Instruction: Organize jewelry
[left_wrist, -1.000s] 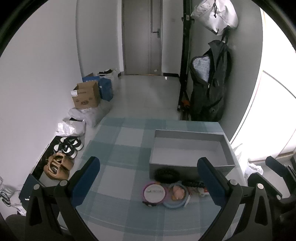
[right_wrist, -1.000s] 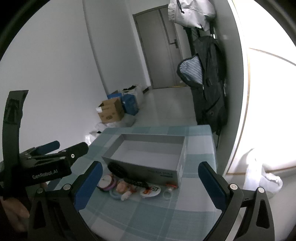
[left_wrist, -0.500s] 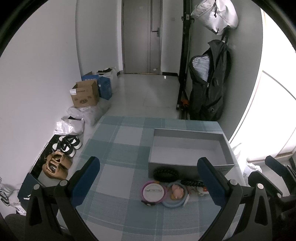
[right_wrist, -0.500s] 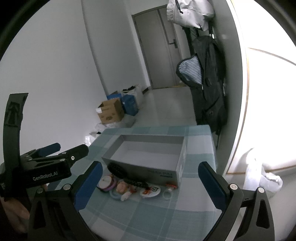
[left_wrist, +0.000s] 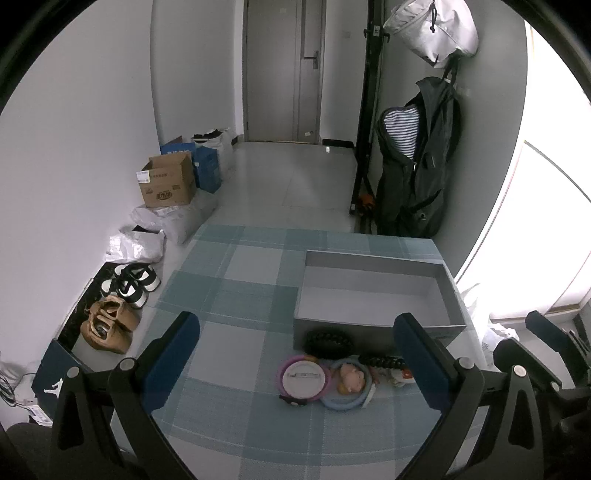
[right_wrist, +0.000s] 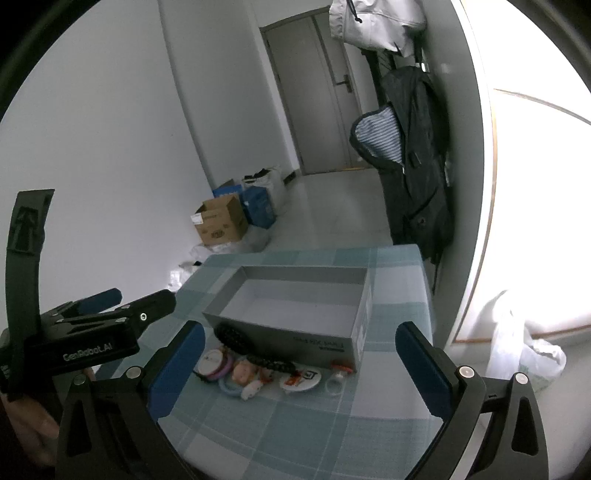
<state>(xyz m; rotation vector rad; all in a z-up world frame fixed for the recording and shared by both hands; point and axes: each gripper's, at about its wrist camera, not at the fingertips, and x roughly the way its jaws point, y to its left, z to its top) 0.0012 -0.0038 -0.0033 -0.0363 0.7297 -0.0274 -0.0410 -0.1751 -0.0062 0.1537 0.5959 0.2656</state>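
An empty grey box (left_wrist: 376, 299) (right_wrist: 295, 306) stands on the checked tablecloth (left_wrist: 236, 295). Jewelry lies along its near wall: a black braided bracelet (left_wrist: 328, 341) (right_wrist: 232, 338), a pink ring holding a white disc (left_wrist: 303, 379) (right_wrist: 213, 363), a blue ring with a small doll (left_wrist: 349, 382) (right_wrist: 242, 373), a black bead strand (left_wrist: 380, 361) (right_wrist: 271, 362), a white badge (right_wrist: 300, 378) and a clear ring (right_wrist: 335, 386). My left gripper (left_wrist: 295, 363) (right_wrist: 110, 306) is open above the pile. My right gripper (right_wrist: 299, 365) is open, held above the table's near side.
Cardboard and blue boxes (left_wrist: 168, 181), bags and shoes (left_wrist: 127, 282) line the floor at the left wall. A dark jacket (left_wrist: 417, 166) hangs at the right. A closed door (left_wrist: 282, 70) is at the far end. A white bag (right_wrist: 524, 347) lies right of the table.
The left gripper has risen and drawn back slightly, so the table and box sit lower in its view. The right gripper has barely moved.
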